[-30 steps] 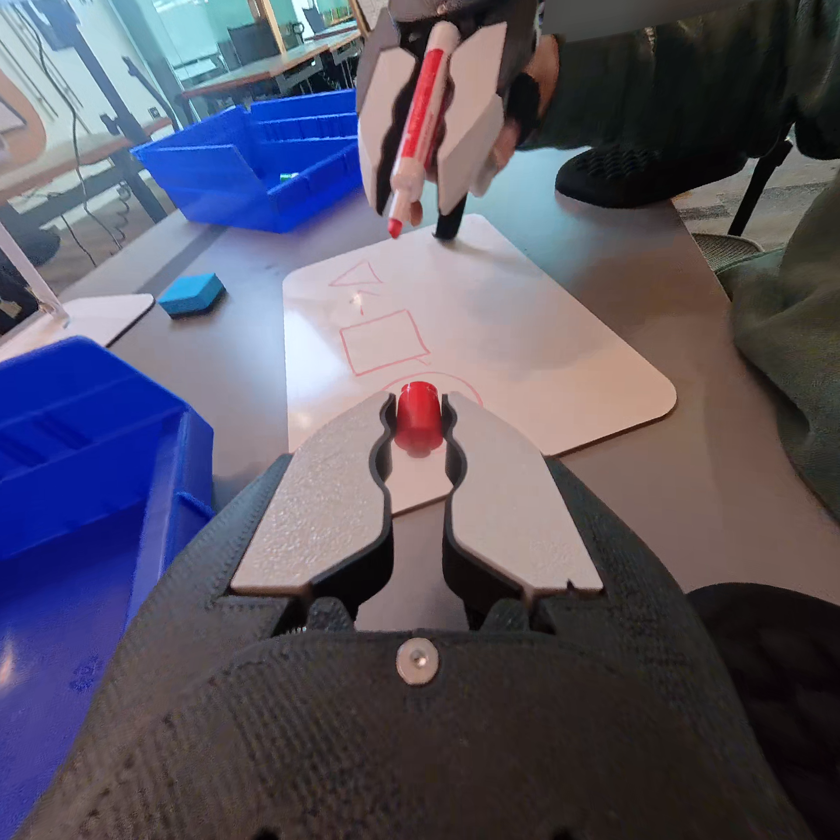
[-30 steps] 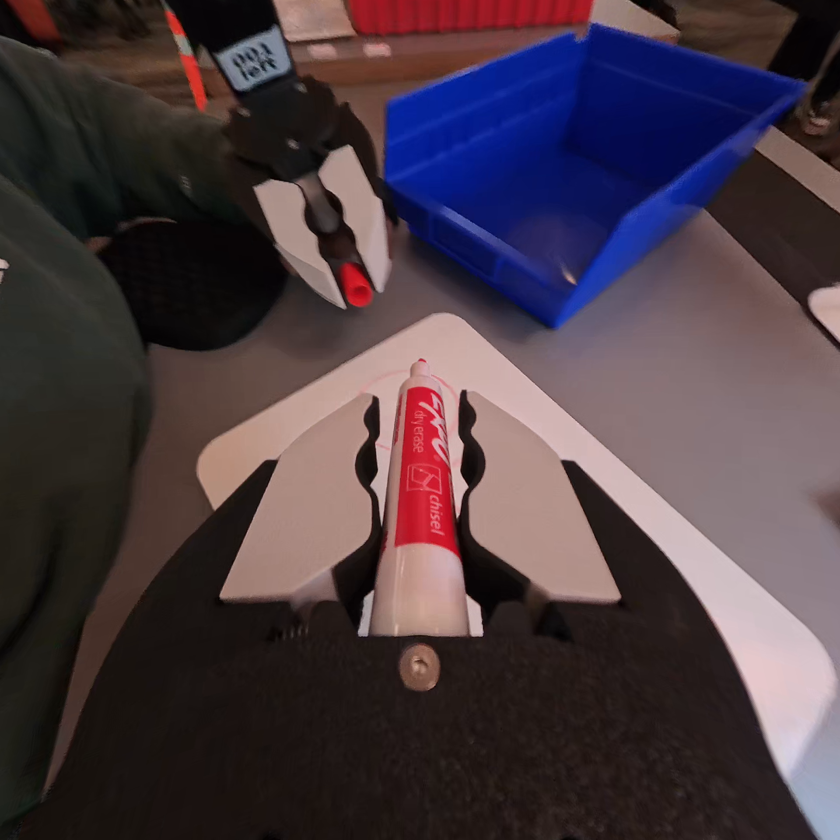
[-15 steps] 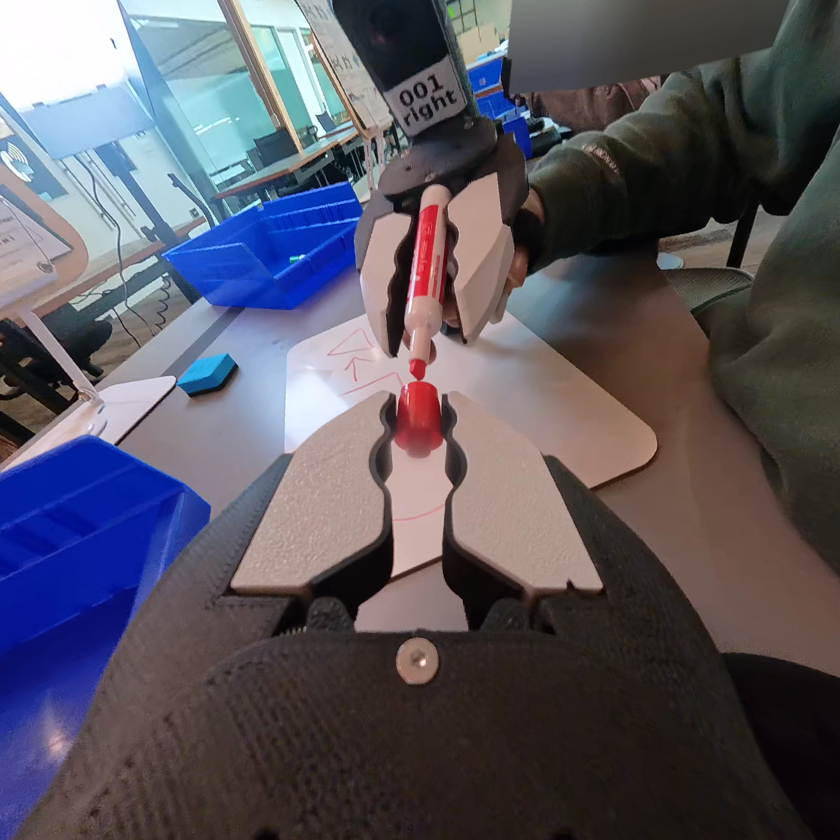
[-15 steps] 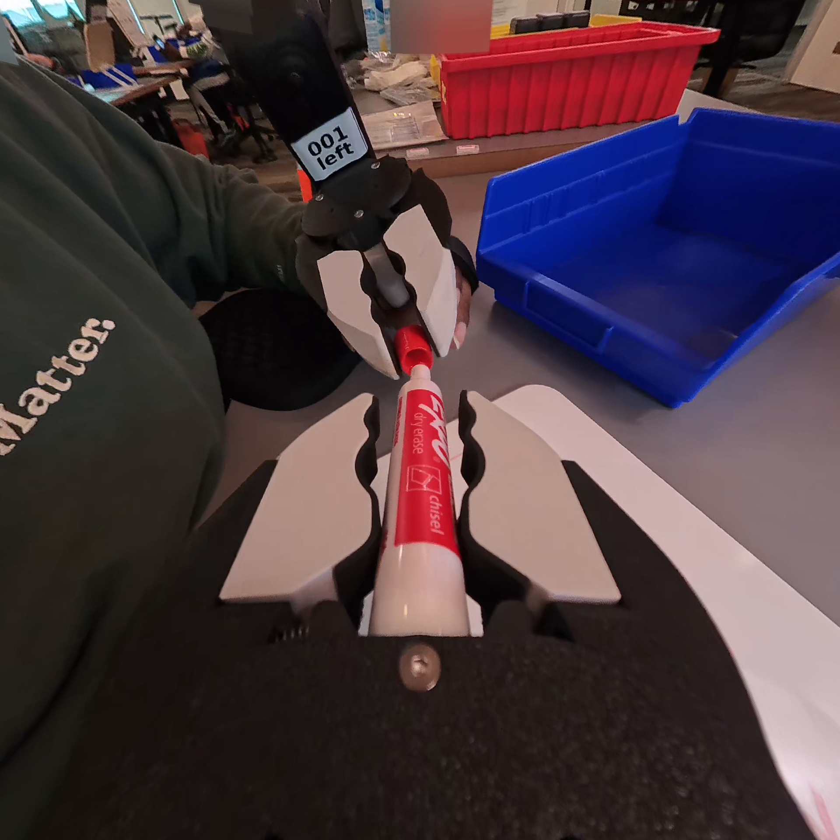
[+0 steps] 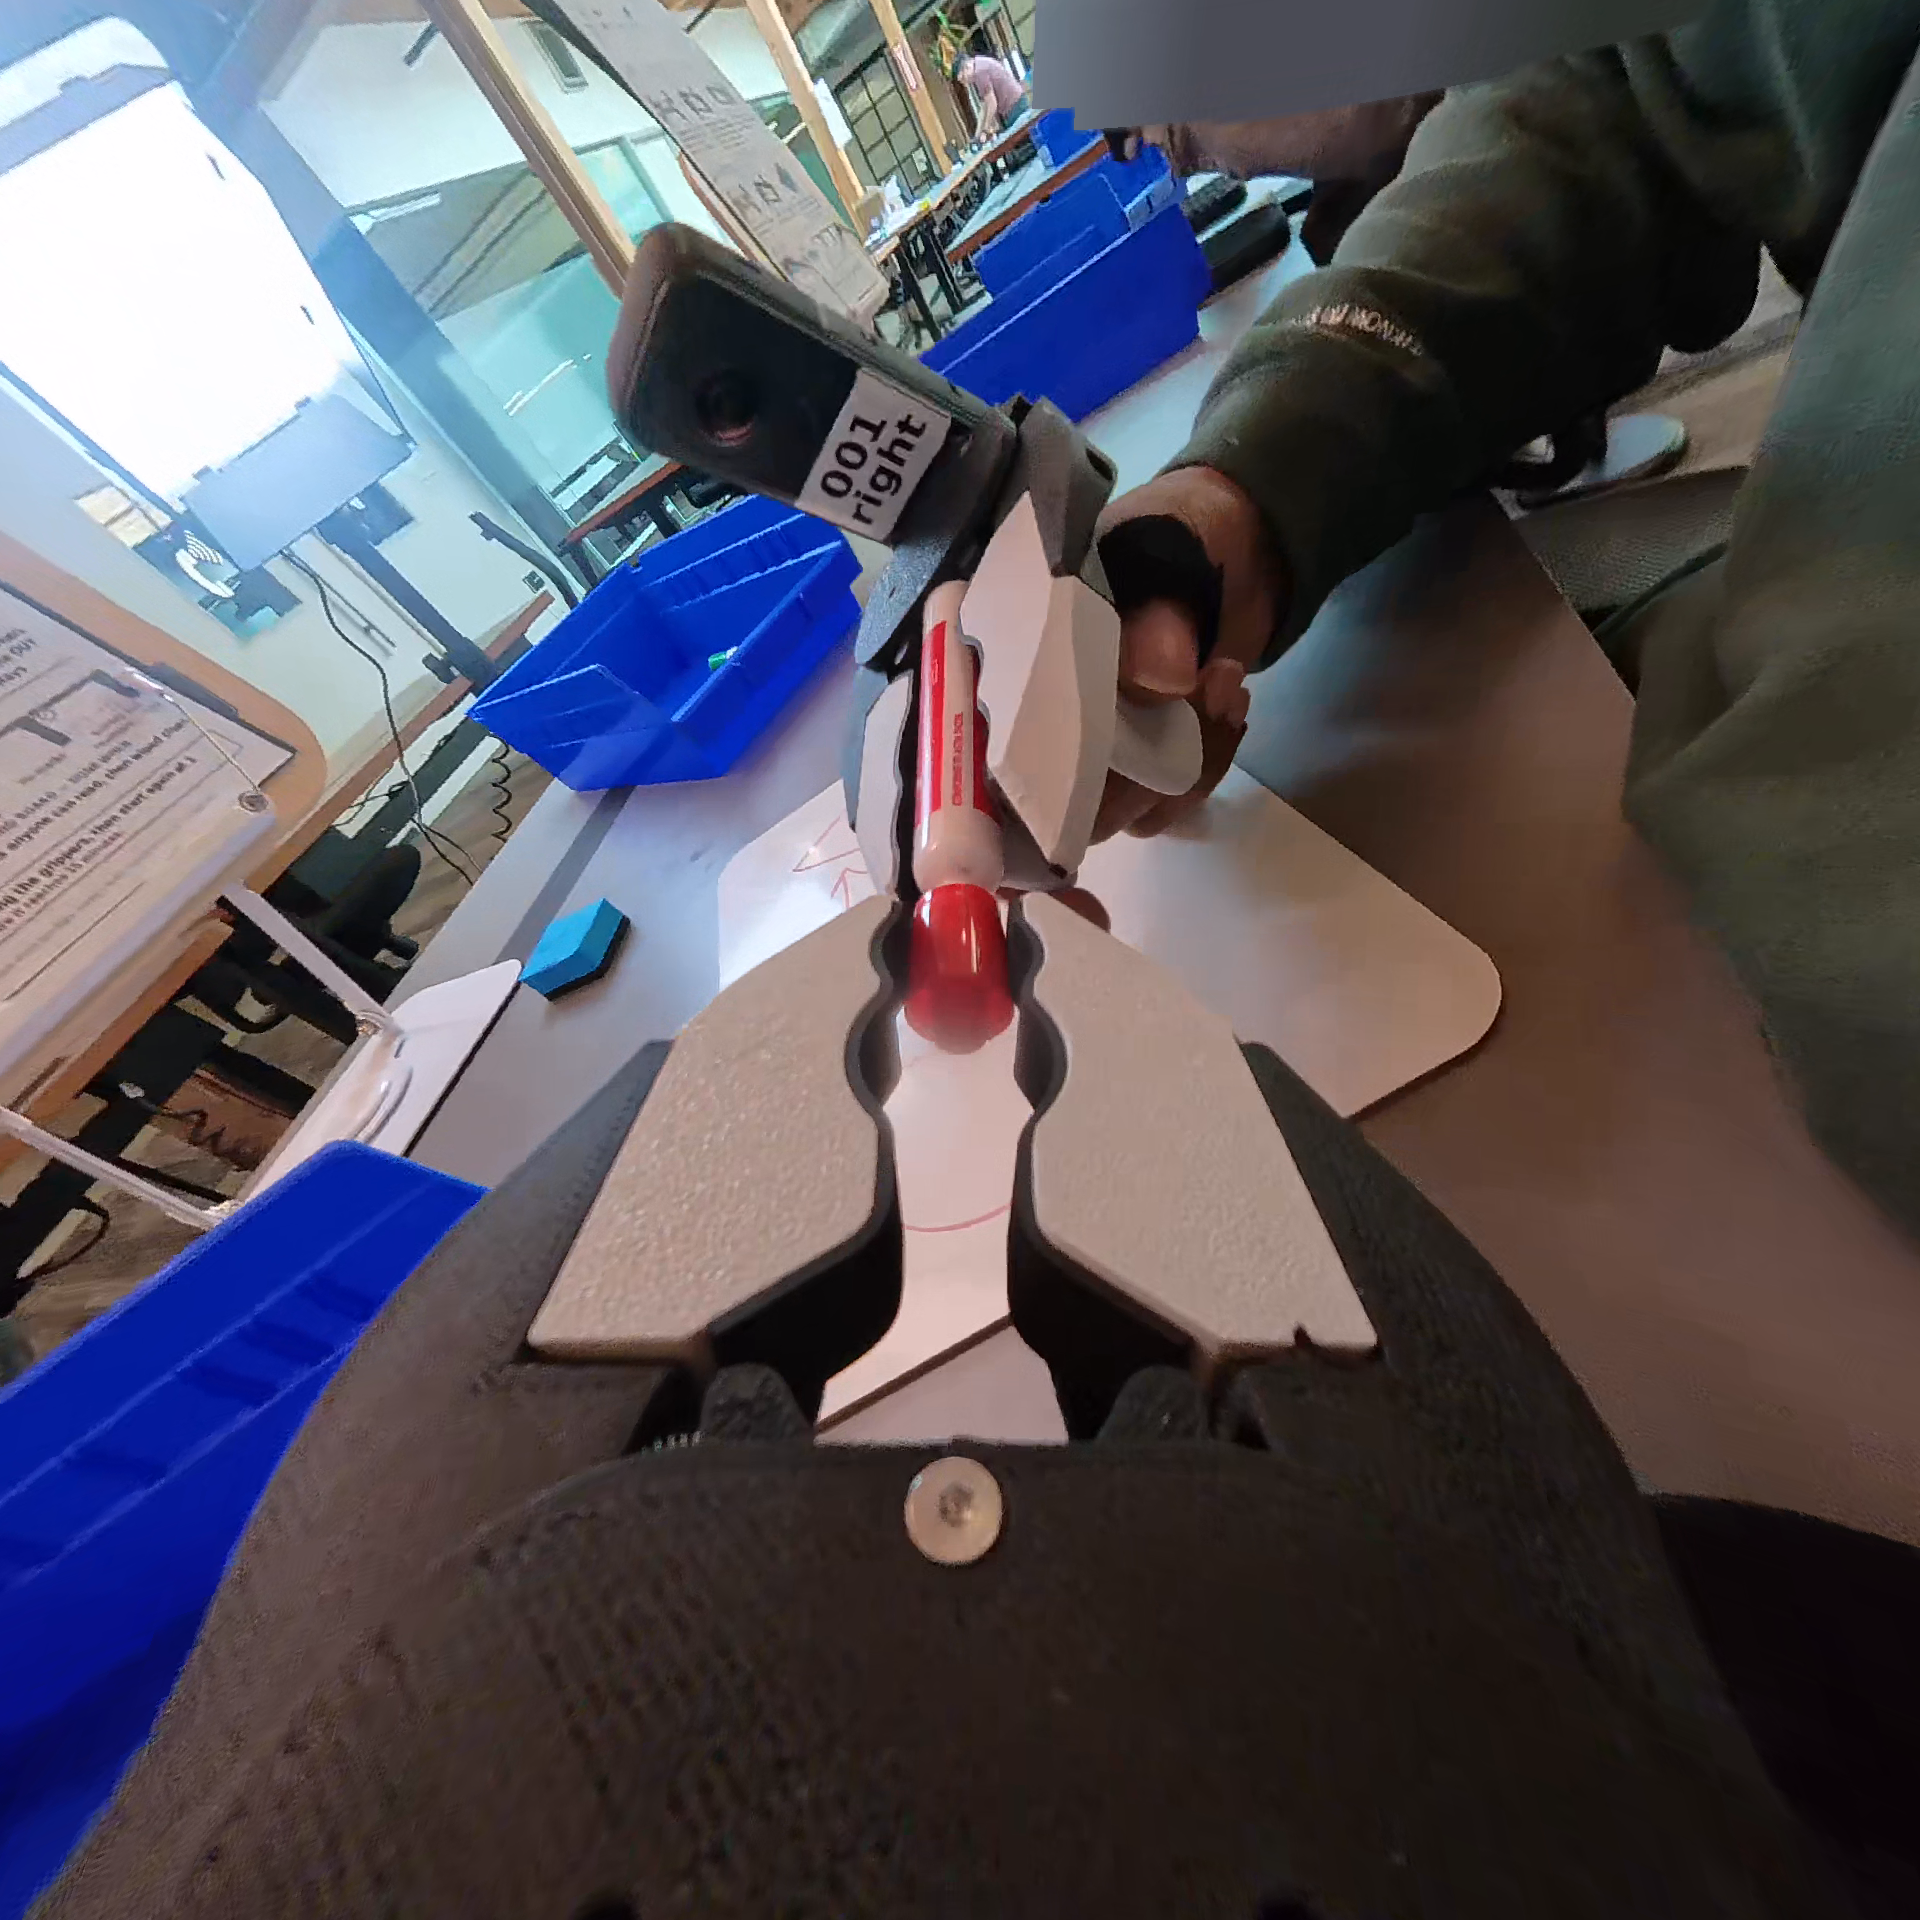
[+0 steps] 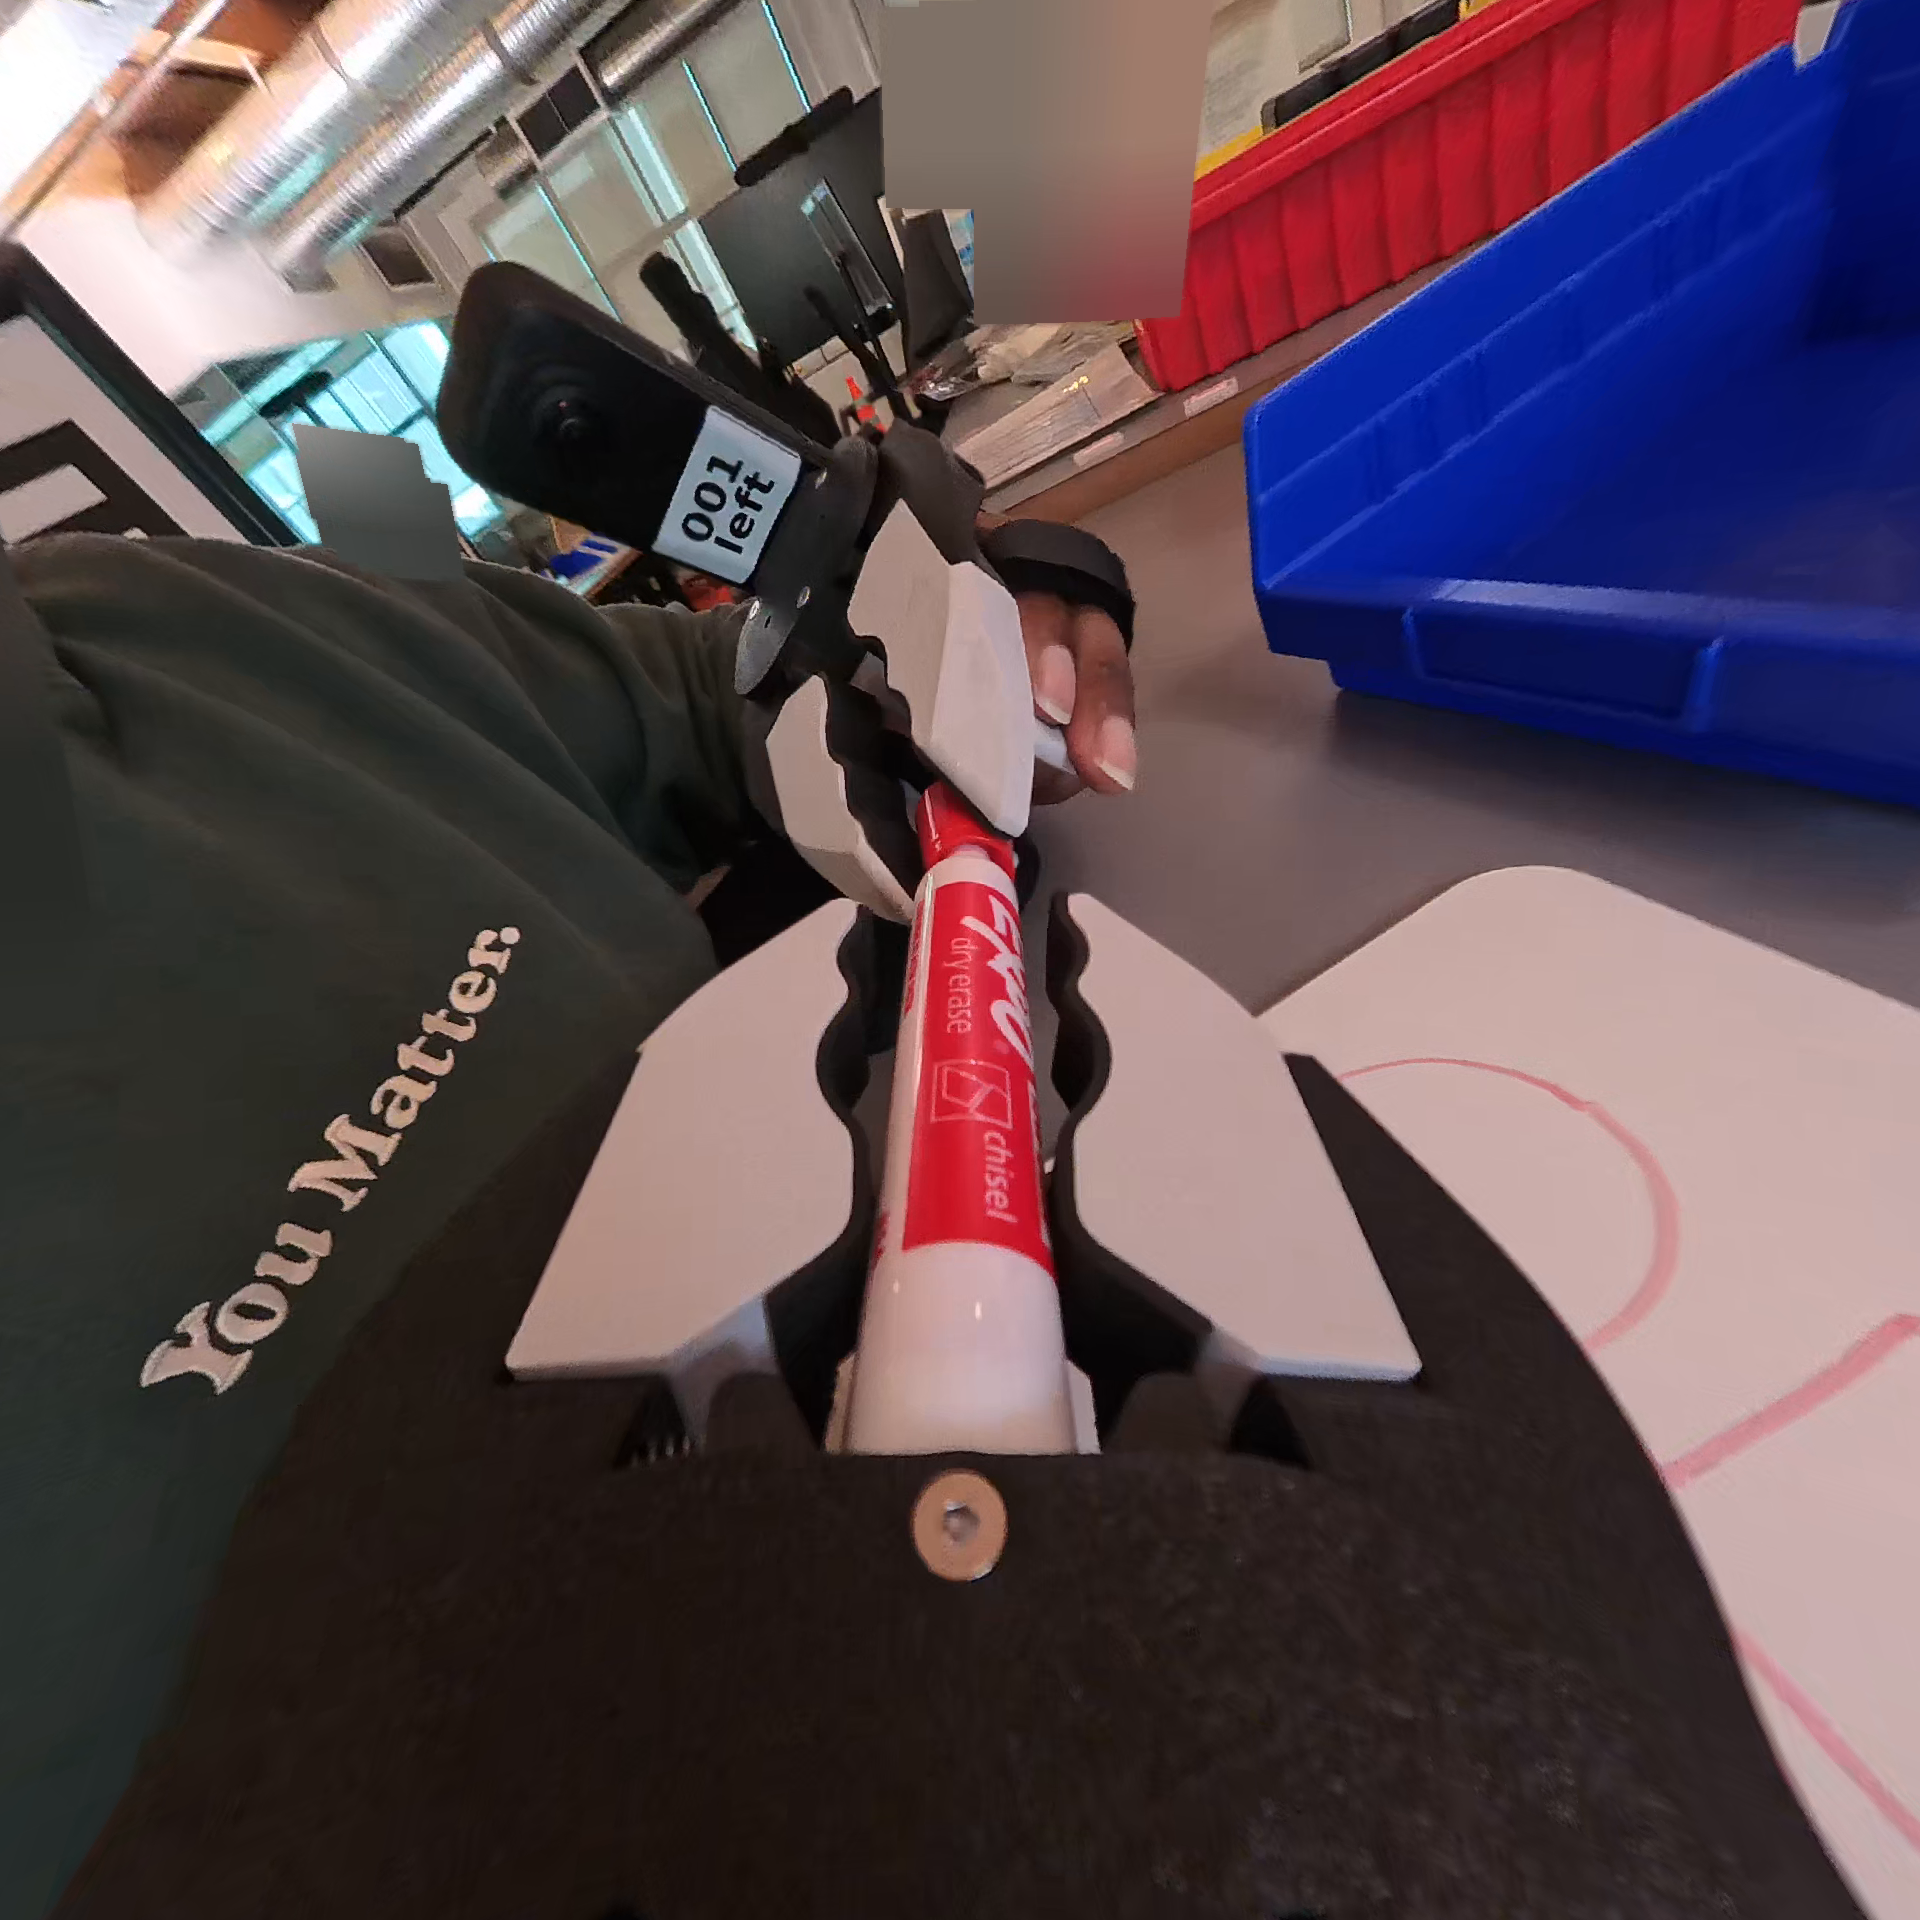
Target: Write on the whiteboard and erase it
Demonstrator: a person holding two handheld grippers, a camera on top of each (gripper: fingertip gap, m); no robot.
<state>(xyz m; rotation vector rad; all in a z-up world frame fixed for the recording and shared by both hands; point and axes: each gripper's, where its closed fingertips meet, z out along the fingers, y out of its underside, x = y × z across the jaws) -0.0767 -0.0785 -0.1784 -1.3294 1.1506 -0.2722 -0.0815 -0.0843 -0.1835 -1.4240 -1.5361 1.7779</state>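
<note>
Marker (image 6: 971, 1132) now seated in cap (image 5: 956, 971); eraser (image 5: 577, 948) beside whiteboard (image 5: 1340, 966)

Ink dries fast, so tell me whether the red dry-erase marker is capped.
Capped: the red plastic cap covers the marker tip; no nib shows.

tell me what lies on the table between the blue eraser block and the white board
Nothing: in the left wrist view only bare grey table separates the blue foam eraser block from the white rounded whiteboard.

Red-capped marker (image 6: 971, 1122) above shape-marked whiteboard (image 5: 1299, 956); blue eraser (image 5: 577, 933) alongside.
</note>
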